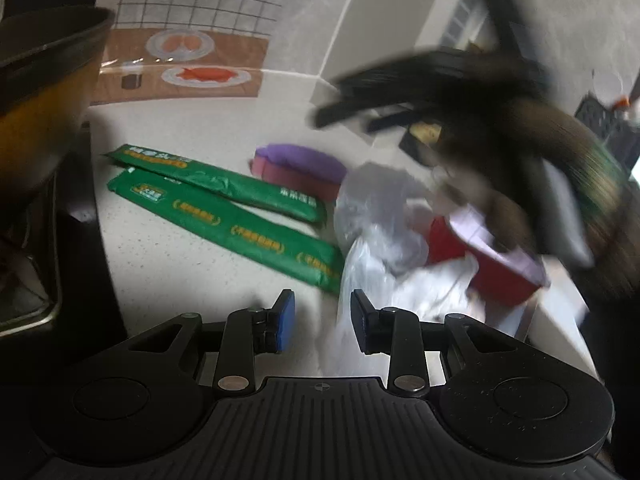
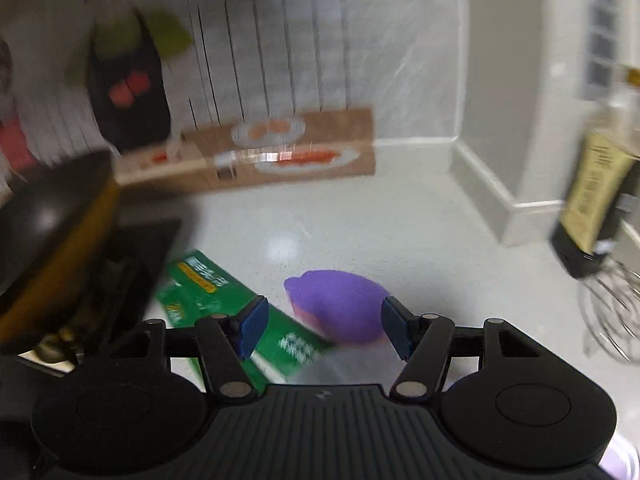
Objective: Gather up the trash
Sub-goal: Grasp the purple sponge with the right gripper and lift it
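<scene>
Two green packets (image 1: 224, 216) lie flat and side by side on the white countertop (image 1: 180, 280), long axes running from far left to near right, beside a purple container (image 2: 340, 308). Only the left view shows the clear bag (image 1: 372, 248) and red box (image 1: 488, 264). Left gripper (image 1: 323, 320): fingers apart, empty. Right gripper (image 2: 324, 328): fingers apart, empty.

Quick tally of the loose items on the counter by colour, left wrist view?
Green packets: 2
Purple item: 1
Red box: 1
Clear plastic bag: 1
Total: 5
</scene>
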`<state>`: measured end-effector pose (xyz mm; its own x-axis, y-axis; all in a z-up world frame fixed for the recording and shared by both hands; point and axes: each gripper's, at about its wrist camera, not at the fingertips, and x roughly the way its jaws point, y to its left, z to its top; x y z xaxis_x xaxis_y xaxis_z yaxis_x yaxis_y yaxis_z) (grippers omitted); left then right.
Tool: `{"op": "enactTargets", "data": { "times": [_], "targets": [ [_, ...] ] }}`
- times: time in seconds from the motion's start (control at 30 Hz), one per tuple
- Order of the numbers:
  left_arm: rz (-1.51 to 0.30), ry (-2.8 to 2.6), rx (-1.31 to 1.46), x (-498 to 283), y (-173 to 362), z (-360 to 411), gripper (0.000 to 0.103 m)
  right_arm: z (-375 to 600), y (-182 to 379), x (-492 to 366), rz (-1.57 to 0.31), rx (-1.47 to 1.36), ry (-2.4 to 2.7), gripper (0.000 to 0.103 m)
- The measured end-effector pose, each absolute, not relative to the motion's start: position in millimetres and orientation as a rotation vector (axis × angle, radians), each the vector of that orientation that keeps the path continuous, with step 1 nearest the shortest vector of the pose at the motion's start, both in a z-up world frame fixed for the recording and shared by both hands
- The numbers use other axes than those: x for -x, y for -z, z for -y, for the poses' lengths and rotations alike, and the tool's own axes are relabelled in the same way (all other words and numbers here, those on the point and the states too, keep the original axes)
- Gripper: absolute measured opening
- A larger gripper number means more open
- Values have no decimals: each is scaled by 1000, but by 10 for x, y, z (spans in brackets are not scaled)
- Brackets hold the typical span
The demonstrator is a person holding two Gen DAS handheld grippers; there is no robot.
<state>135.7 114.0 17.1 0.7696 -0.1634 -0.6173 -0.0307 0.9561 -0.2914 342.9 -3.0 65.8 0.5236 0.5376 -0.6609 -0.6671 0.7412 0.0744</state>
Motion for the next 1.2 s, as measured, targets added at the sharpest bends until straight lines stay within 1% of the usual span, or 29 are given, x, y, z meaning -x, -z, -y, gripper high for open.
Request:
{"op": "enactTargets", "data": {
  "times": [0.07, 0.13, 0.2, 0.3, 0.43, 0.5, 0.6, 0.67, 0.7, 0.73, 0.87, 1.03, 1.1, 1.2],
  "targets": [
    [-701, 80, 263, -1335, -200, -1112, 34, -233, -534, -3609, -727, 288, -739, 63],
    [-700, 79, 253, -1313, -217, -1118, 34, -414, -390, -3799, -779, 361, -733, 63],
    [-700, 72, 239, -1312, -226, -1125, 34, -452, -243, -3996, -842, 347, -686, 63],
    [-698, 58, 203, -1357, -224, -1100, 34, -330, -130, -4160, -916, 219, -670, 72],
    [-695, 68, 185, -1375, -209, -1081, 34, -193, -152, -4115, -960, 181, -742, 73],
    [-694, 69, 176, -1362, -207, -1075, 34, -224, -139, -4037, -946, 229, -757, 73],
    [-694, 70, 182, -1357, -207, -1097, 34, -289, -86, -3947, -947, 270, -766, 76],
    [-698, 69, 186, -1358, -200, -1114, 34, -343, 6, -3940, -986, 322, -776, 76],
    [-700, 68, 187, -1352, -198, -1118, 34, -359, 32, -3917, -971, 337, -758, 75],
    [-700, 65, 188, -1349, -195, -1121, 34, -351, 10, -3906, -954, 328, -749, 68],
    [-703, 56, 192, -1344, -188, -1154, 34, -210, -186, -3878, -880, 295, -728, 67],
    [-703, 68, 186, -1339, -194, -1117, 34, 208, -683, -3663, -759, 211, -727, 67],
    [-700, 80, 173, -1320, -198, -1061, 34, 425, -835, -3463, -726, 191, -747, 67],
    [-698, 98, 157, -1284, -200, -994, 34, 720, -899, -3114, -717, 164, -789, 67]
  ]
}}
